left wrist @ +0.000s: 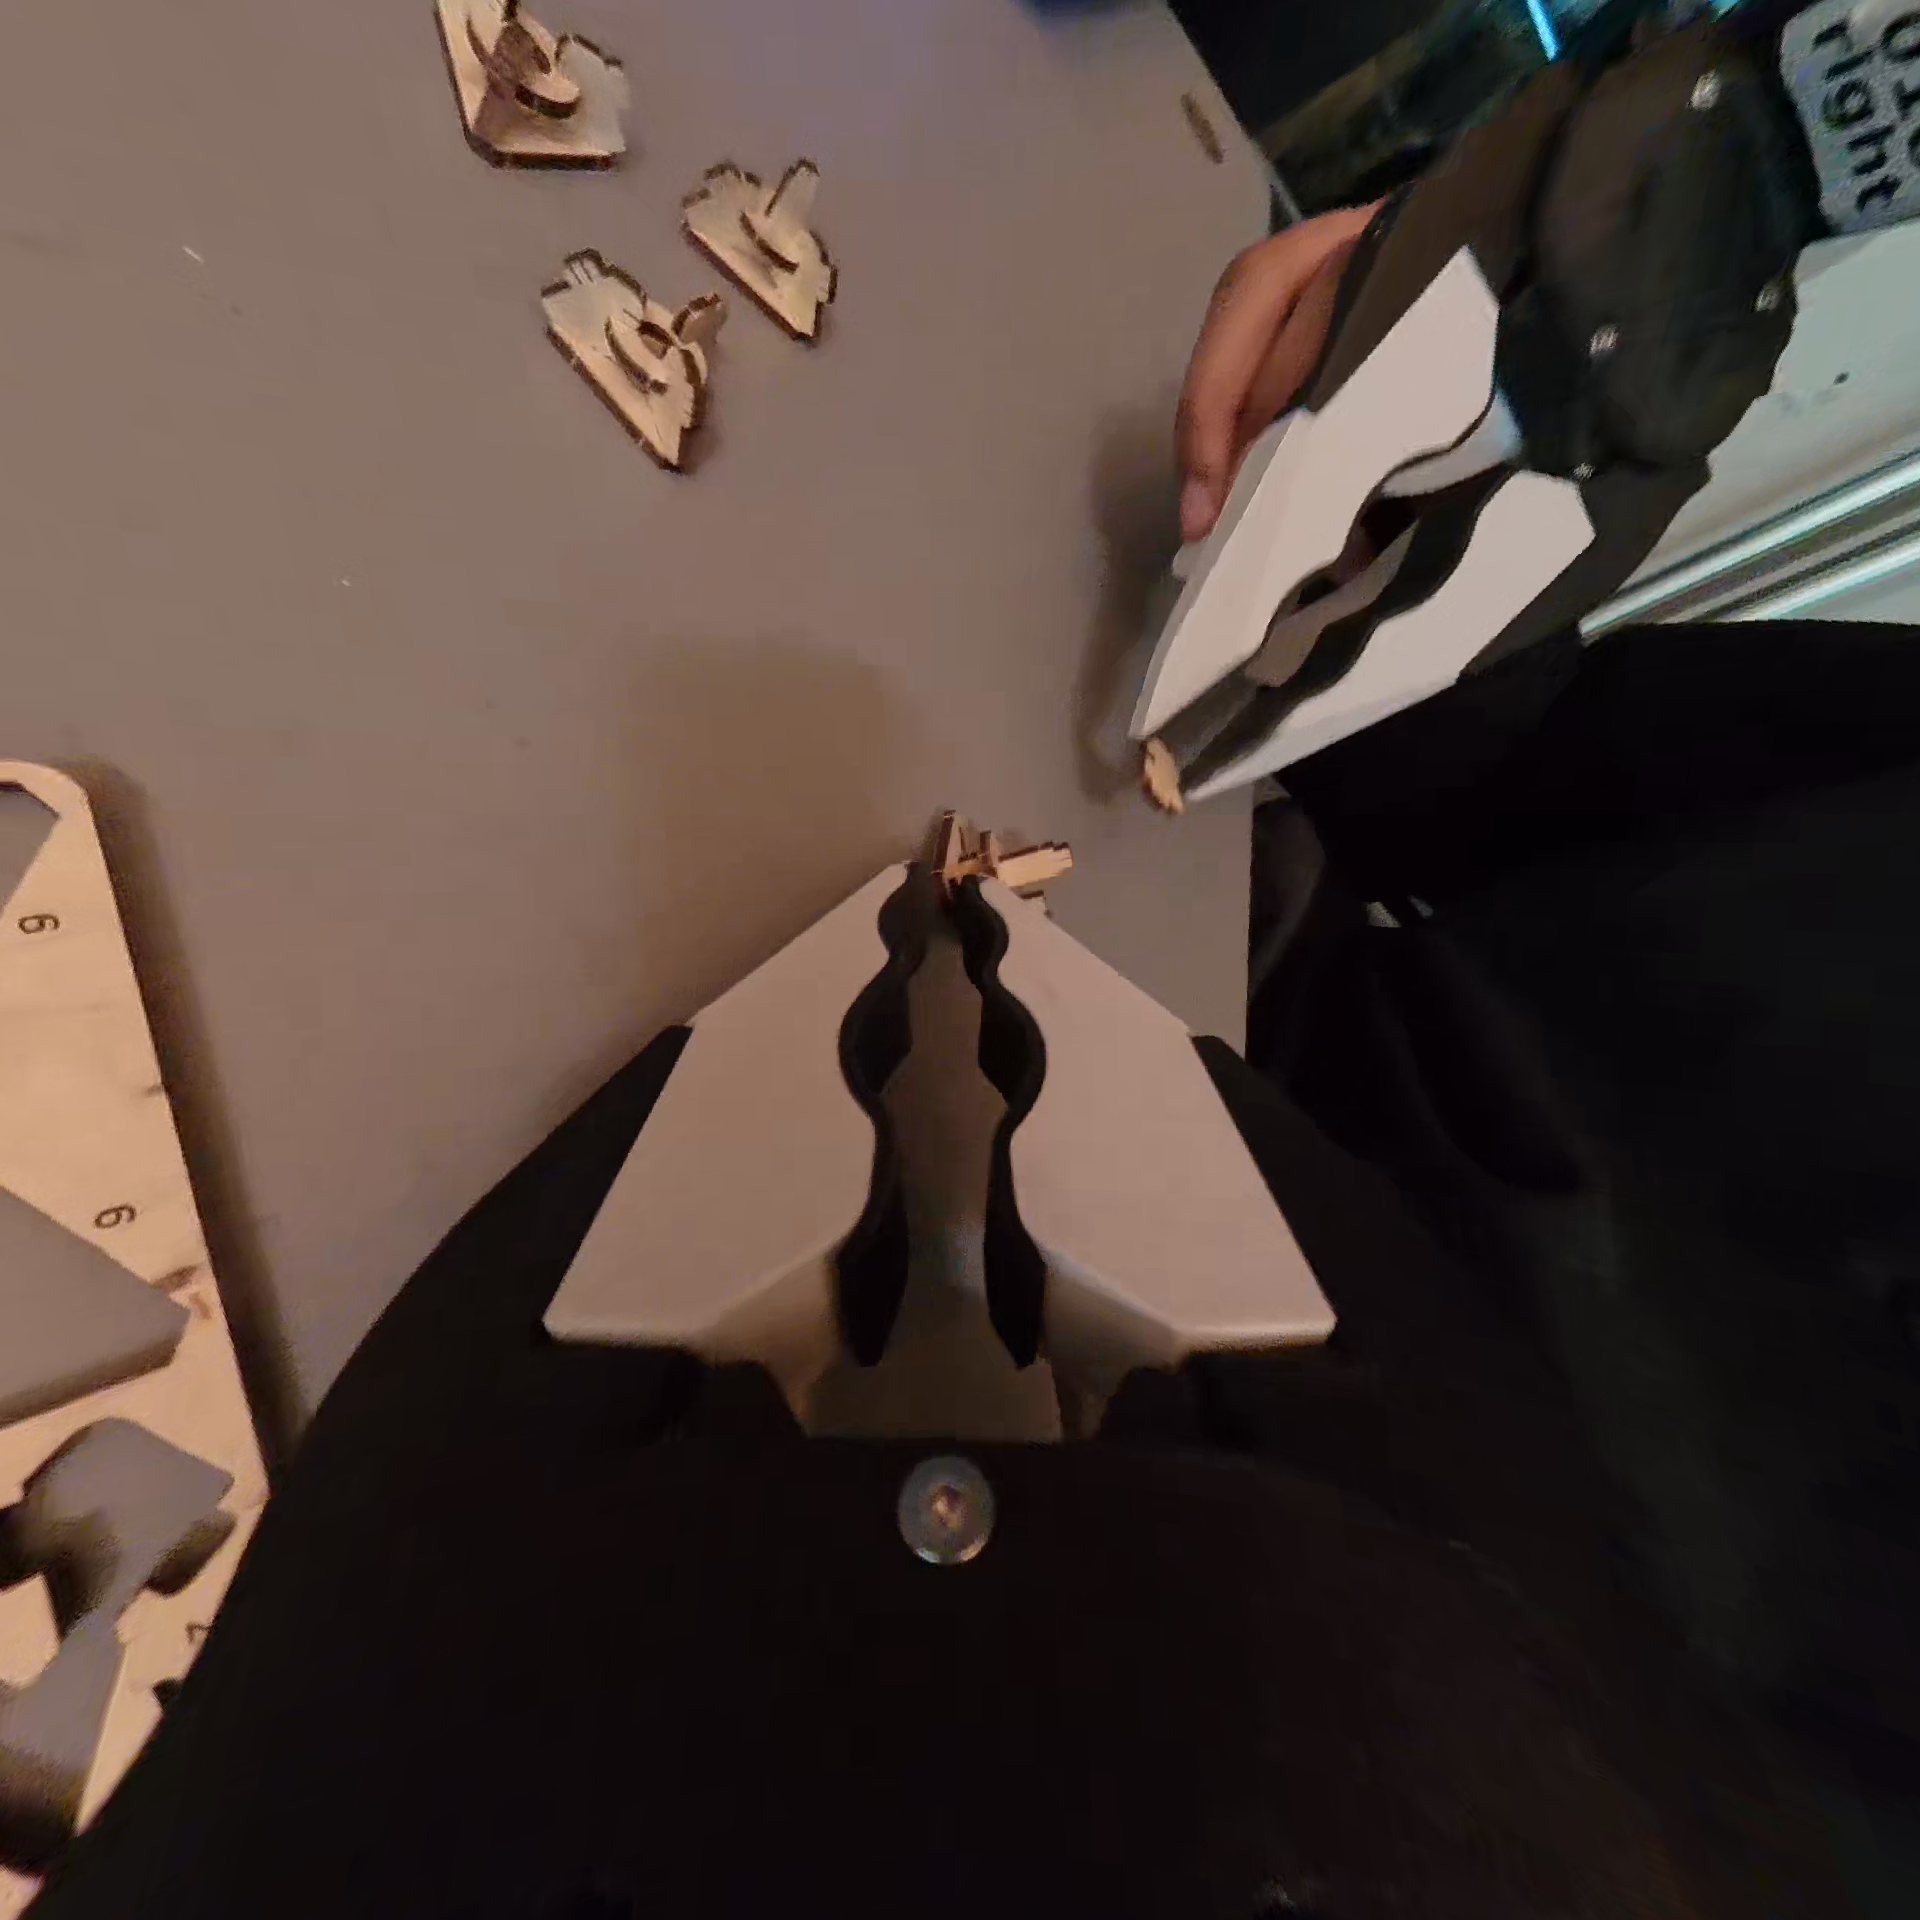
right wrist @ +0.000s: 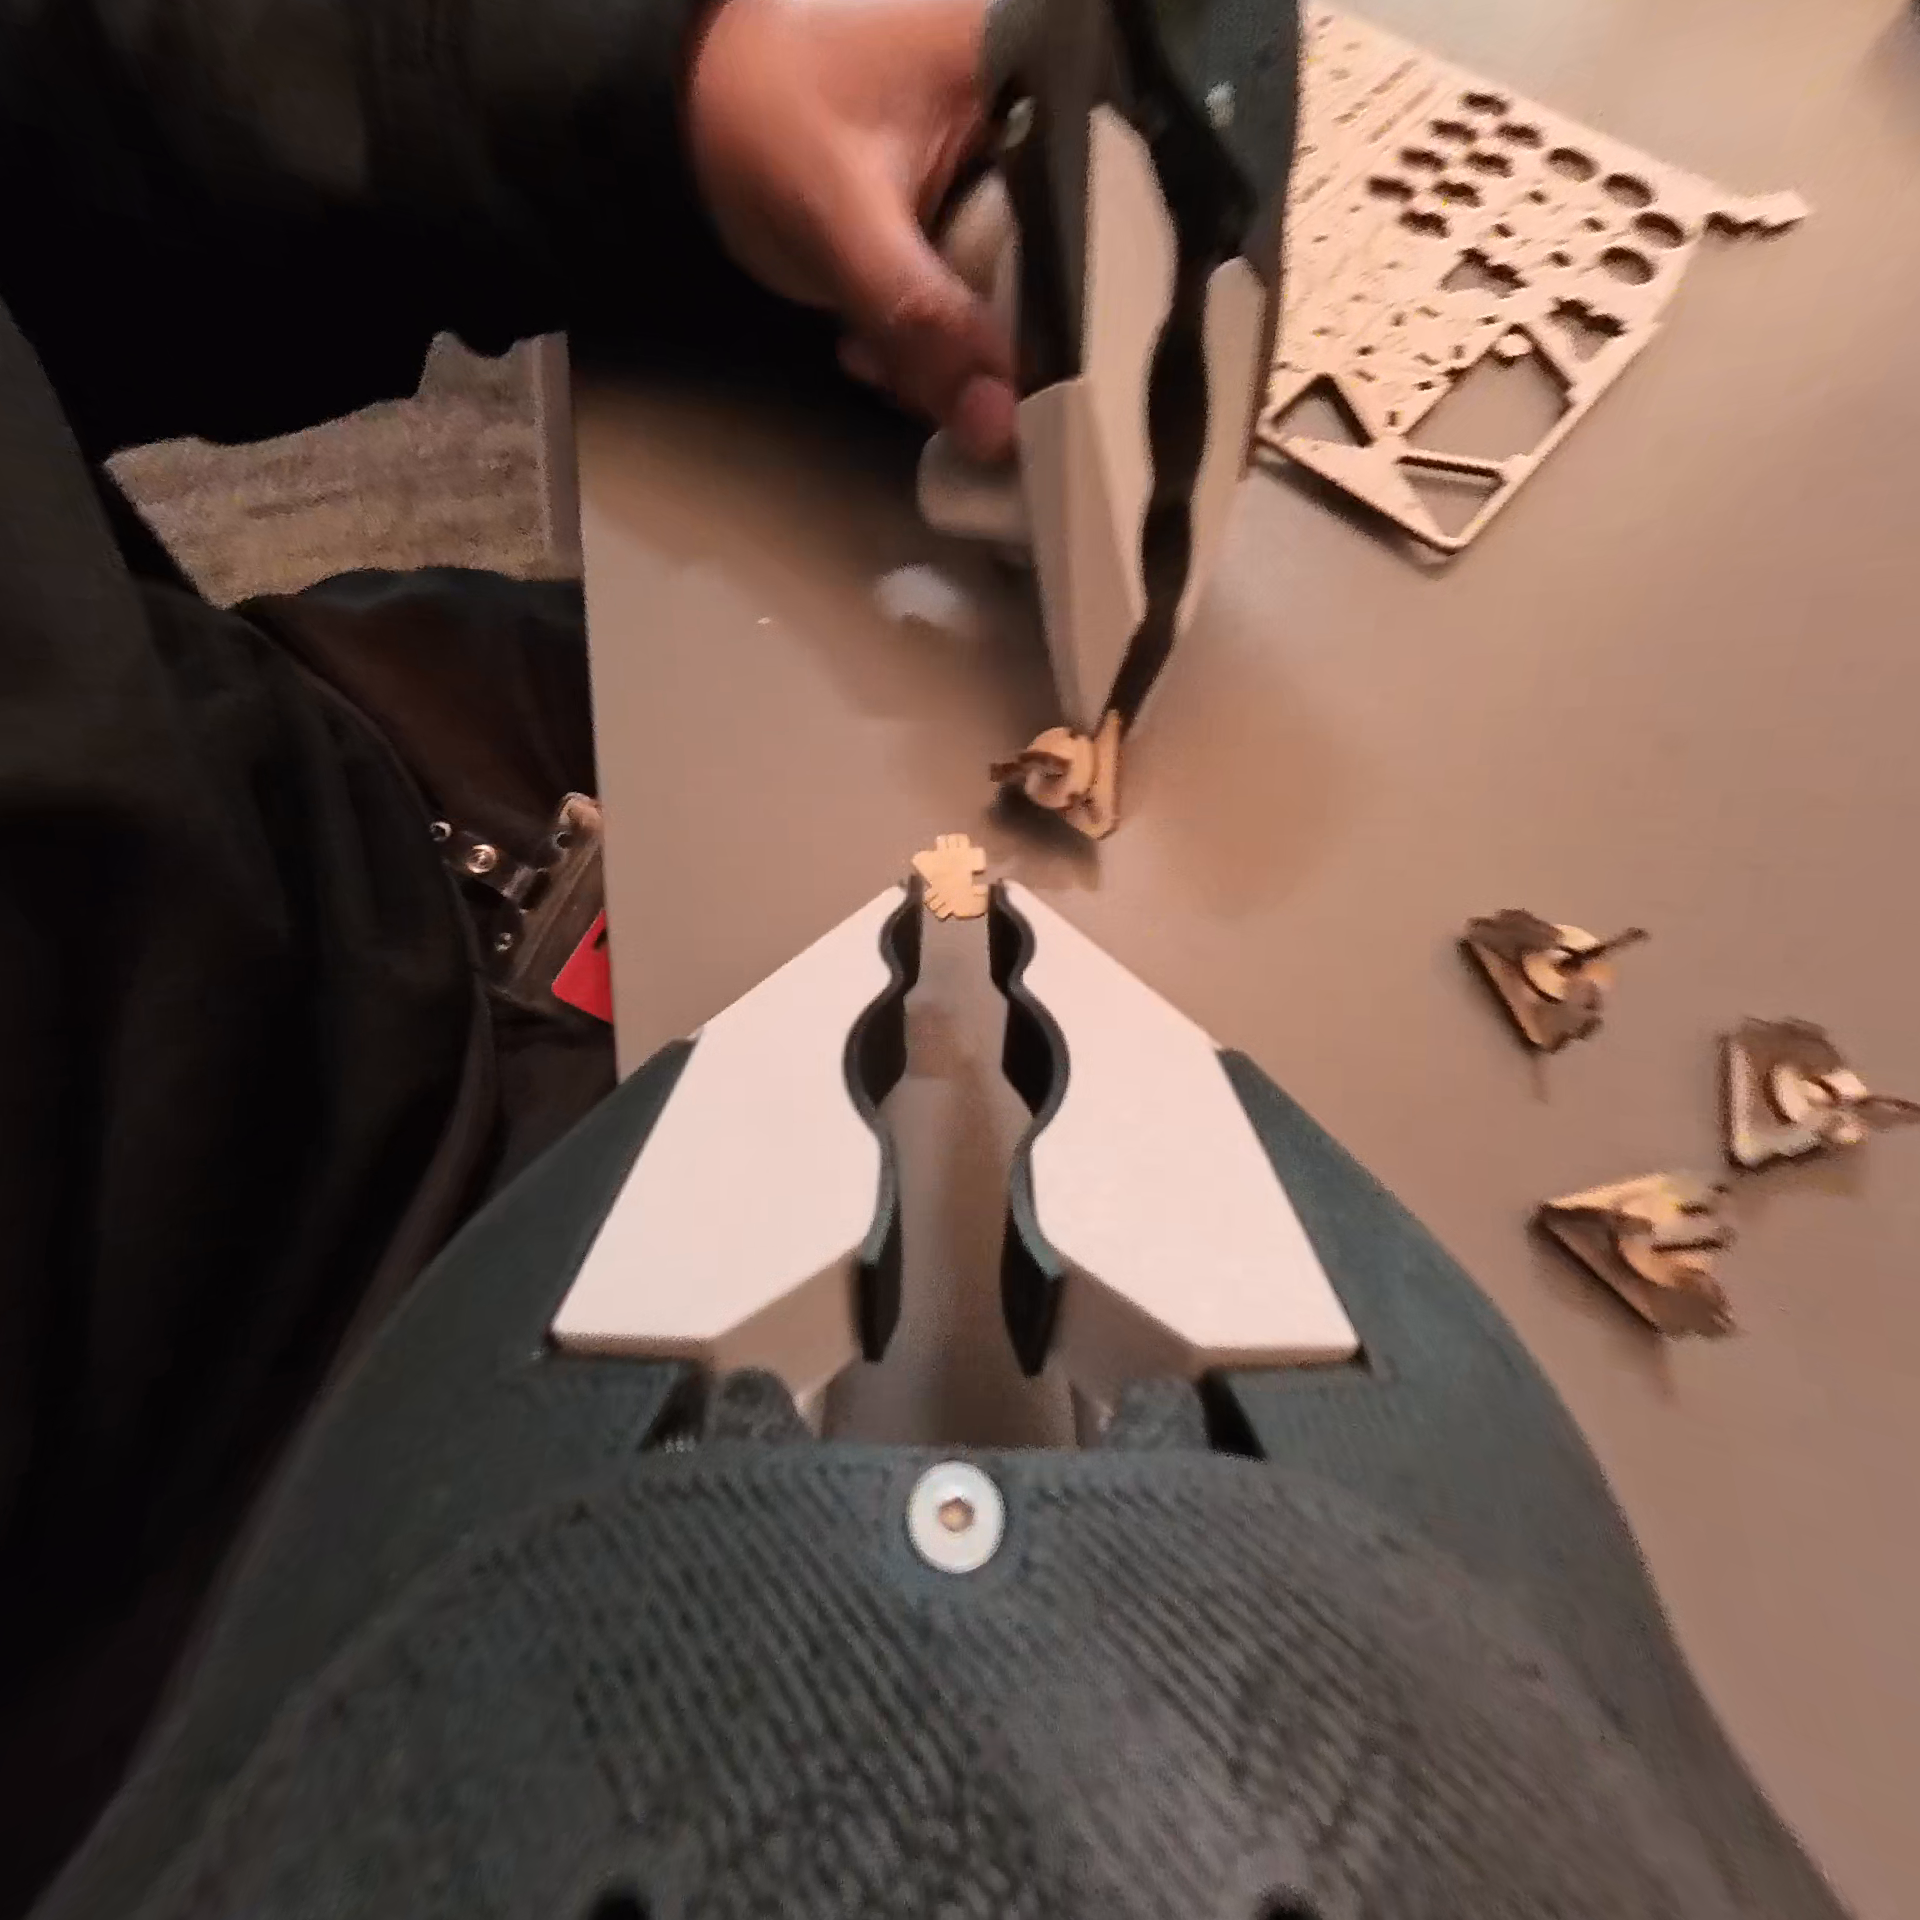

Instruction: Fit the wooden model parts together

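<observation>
**Two small plywood parts, one at each set of fingertips**

The left gripper [left wrist: 948,883] has its fingers nearly closed on a small laser-cut wooden assembly [left wrist: 987,857]: a thin plate pinched on edge at the very tips, with a toothed cross-piece jutting to the right. It sits low over the grey table [left wrist: 468,582], near the table's front edge.

The right gripper [right wrist: 954,902] holds a small flat wooden piece [right wrist: 951,876] with comb-like notched edges. Its fingers stand only narrowly apart, one pad at each side of the piece, which pokes out past the tips. From the left wrist view the same piece [left wrist: 1162,774] shows at the right gripper's tips, close to the assembly but apart from it.

Both parts look light, stiff and thin, probably brittle at the teeth; the flat faces, away from the notches, seem the safest hold, and a pinch this far out could let a part pivot.

Three finished wooden assemblies [right wrist: 1538,971] lie to the side, and cut-out plywood sheets [right wrist: 1475,312] lie farther off.
</observation>
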Tool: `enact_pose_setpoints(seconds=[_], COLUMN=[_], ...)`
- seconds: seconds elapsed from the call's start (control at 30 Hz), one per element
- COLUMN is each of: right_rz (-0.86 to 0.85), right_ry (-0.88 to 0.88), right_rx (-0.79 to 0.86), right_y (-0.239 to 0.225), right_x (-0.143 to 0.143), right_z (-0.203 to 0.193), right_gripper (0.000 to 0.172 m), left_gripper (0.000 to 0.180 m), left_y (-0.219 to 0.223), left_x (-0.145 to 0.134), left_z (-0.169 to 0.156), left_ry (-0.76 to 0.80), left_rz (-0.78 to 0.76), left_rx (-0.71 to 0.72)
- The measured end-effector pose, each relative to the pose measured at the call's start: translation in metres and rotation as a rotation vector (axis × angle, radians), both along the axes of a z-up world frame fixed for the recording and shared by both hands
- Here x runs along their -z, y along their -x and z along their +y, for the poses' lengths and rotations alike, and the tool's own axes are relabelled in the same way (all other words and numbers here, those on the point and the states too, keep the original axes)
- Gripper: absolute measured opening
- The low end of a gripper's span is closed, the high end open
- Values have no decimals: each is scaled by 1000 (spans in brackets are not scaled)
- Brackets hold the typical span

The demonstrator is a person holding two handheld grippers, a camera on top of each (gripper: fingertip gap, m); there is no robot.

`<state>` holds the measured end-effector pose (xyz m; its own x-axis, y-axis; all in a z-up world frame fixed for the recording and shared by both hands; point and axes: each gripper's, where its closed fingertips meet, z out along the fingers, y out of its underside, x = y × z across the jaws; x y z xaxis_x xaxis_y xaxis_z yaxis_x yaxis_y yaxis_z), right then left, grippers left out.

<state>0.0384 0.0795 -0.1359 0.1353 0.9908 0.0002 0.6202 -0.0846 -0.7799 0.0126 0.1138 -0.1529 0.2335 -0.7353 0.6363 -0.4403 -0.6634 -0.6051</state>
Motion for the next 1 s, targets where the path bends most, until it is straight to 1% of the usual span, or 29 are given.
enact_pose_setpoints(seconds=[0.07,0.1,0.17,0.2,0.27,0.3,0.37,0.43,0.5,0.53,0.6,0.67,0.7,0.77,0.87,0.9,0.93,1.0], right_rz=[20,31,57,69,86,98,149,219,224,193,107,53,41,38,49,38,23,3], right_ry=[-25,-31,-36,-39,-64,-90,-173,-298,-467,-561,-731,-824,-856,-908,-932,-944,-965,-1013], right_rx=[45,60,81,87,102,114,143,143,124,116,107,85,83,64,26,21,15,10], right_y=[-6,-8,-9,-8,-7,-7,-5,1,6,8,11,16,17,19,24,24,25,25], right_x=[-4,-6,-9,-10,-13,-16,-26,-40,-46,-45,-42,-38,-39,-41,-43,-42,-42,-43], right_z=[11,15,20,22,26,29,37,39,37,37,38,36,36,32,25,24,24,24], right_gripper=[11,11,11,11,11,11,11,11,11,11,11,11,11,11,11,11,11,11], left_gripper=[7,11,28,32,33,34,24,24,25,24,23,14,9,14,13,11,3,1], left_y=[0,0,2,4,8,9,5,-2,-6,-8,-9,-7,-6,-6,-7,-7,-9,-11], left_x=[0,-2,-8,-14,-30,-37,-52,-66,-72,-70,-65,-64,-62,-61,-63,-61,-58,-53], left_z=[0,2,11,17,25,25,9,-9,-19,-20,-17,-15,-13,-10,-13,-14,-17,-19], left_ry=[-6,-2,-14,-38,-121,-167,-193,-127,-64,-51,-72,-107,-113,-100,-79,-79,-79,-87], left_rz=[-1,-12,-53,-87,-162,-194,-290,-397,-454,-449,-410,-403,-392,-388,-409,-396,-380,-342], left_rx=[2,-7,-62,-92,-126,-116,-19,74,124,128,113,100,88,71,90,96,112,126])
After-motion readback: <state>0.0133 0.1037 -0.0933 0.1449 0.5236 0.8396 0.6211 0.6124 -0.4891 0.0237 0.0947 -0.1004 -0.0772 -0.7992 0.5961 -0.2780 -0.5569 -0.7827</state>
